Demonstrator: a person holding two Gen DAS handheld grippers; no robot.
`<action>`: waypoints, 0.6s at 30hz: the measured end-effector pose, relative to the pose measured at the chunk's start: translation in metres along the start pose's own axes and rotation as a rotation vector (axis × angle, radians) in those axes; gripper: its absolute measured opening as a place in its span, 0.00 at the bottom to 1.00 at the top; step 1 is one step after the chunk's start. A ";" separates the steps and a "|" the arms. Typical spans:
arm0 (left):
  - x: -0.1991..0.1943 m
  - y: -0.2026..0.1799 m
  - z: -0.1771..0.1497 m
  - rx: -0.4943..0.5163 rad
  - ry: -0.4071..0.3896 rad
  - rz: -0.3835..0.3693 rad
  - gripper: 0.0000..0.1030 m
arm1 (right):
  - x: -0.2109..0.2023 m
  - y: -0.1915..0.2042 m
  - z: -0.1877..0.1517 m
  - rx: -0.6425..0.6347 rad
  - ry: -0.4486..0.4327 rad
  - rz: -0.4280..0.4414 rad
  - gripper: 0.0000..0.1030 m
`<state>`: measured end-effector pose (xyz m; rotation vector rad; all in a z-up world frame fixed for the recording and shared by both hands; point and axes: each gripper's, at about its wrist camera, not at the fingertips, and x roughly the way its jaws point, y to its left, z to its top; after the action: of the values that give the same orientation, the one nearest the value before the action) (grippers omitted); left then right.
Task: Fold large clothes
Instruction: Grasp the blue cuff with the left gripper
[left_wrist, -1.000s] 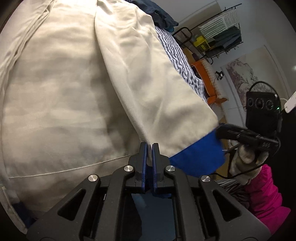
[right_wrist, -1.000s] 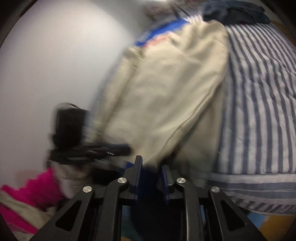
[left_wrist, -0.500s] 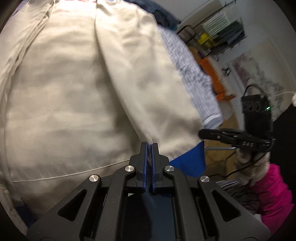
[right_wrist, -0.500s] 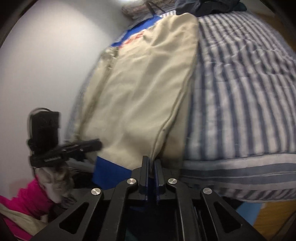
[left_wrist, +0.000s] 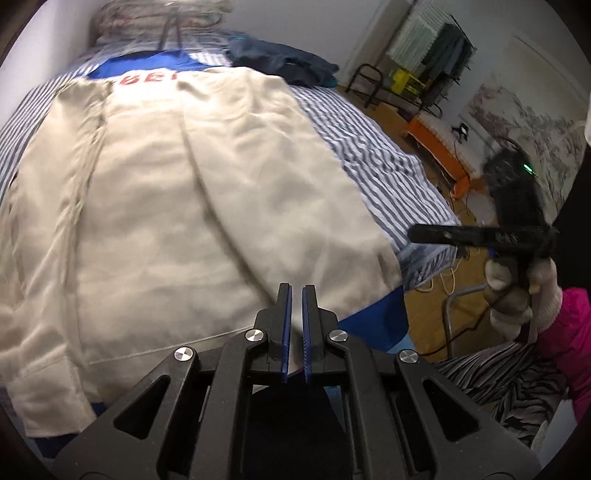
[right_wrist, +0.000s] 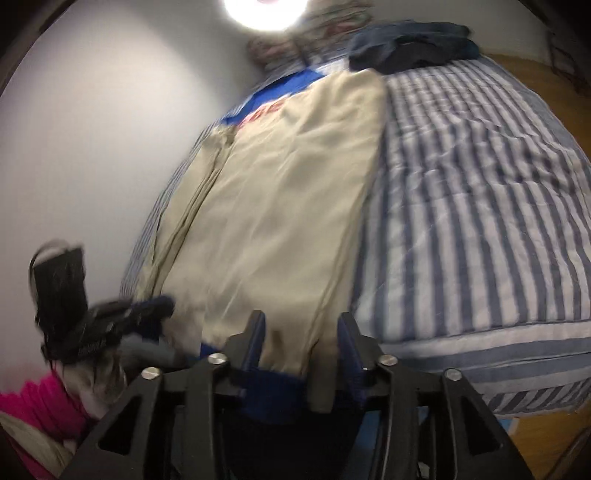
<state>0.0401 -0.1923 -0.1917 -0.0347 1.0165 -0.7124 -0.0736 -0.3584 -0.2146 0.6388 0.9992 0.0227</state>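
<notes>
A beige jacket (left_wrist: 192, 192) with blue trim and red lettering lies lengthwise on the striped bed (left_wrist: 384, 155). Its near hem hangs over the bed's foot. My left gripper (left_wrist: 295, 291) is shut on that hem, beige cloth pinched between its blue pads. My right gripper (right_wrist: 302, 319) has its jaws opening. A fold of the jacket (right_wrist: 280, 221) sits between them, and the pads do not press on it. In the left wrist view the right gripper (left_wrist: 424, 233) appears side-on at the right, held in a gloved hand (left_wrist: 517, 295).
A dark blue clothes pile (left_wrist: 280, 59) and a pillow (left_wrist: 162, 14) lie at the bed's far end. A white wall (right_wrist: 92, 129) runs along the bed's left side. An orange bench (left_wrist: 439, 147) and a clothes rack (left_wrist: 432, 48) stand on the wooden floor to the right. Pink cloth (left_wrist: 569, 339) is near me.
The right gripper went from shut on the jacket's edge to jaws apart. The left gripper rose and tipped up with the hem held, so more of the bed shows.
</notes>
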 end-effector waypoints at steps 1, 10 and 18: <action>0.006 -0.007 0.001 0.017 0.011 -0.002 0.02 | 0.004 -0.008 0.001 0.031 0.013 0.012 0.44; 0.041 -0.031 -0.005 0.084 0.072 -0.007 0.10 | 0.032 -0.027 -0.005 0.120 0.093 0.059 0.43; 0.048 -0.048 -0.010 0.089 0.078 -0.068 0.48 | 0.032 -0.020 0.001 0.165 0.093 0.151 0.07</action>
<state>0.0224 -0.2537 -0.2170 0.0370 1.0612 -0.8255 -0.0604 -0.3656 -0.2489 0.8704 1.0478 0.1039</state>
